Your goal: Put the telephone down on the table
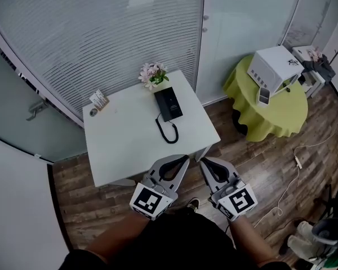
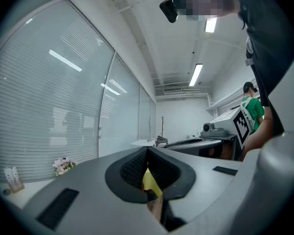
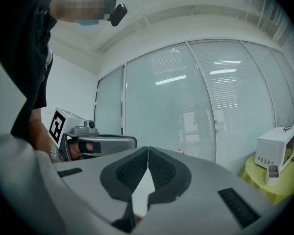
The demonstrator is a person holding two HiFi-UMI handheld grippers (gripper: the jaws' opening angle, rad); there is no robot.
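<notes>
A black telephone (image 1: 168,103) lies on the white table (image 1: 129,145), its coiled cord (image 1: 168,131) looping toward the front edge. Both grippers hang below the table's near edge, close to my body and well short of the phone. My left gripper (image 1: 184,159) has its jaws shut with nothing between them; in the left gripper view its tips (image 2: 147,150) meet. My right gripper (image 1: 203,162) is likewise shut and empty, and in the right gripper view its tips (image 3: 147,150) touch.
Pink flowers (image 1: 152,73) and a small card holder (image 1: 99,99) stand at the table's back edge. A round table with a yellow-green cloth (image 1: 270,108) carries a white microwave (image 1: 276,67) at the right. Glass walls with blinds stand behind. A cable (image 1: 290,176) lies on the wooden floor.
</notes>
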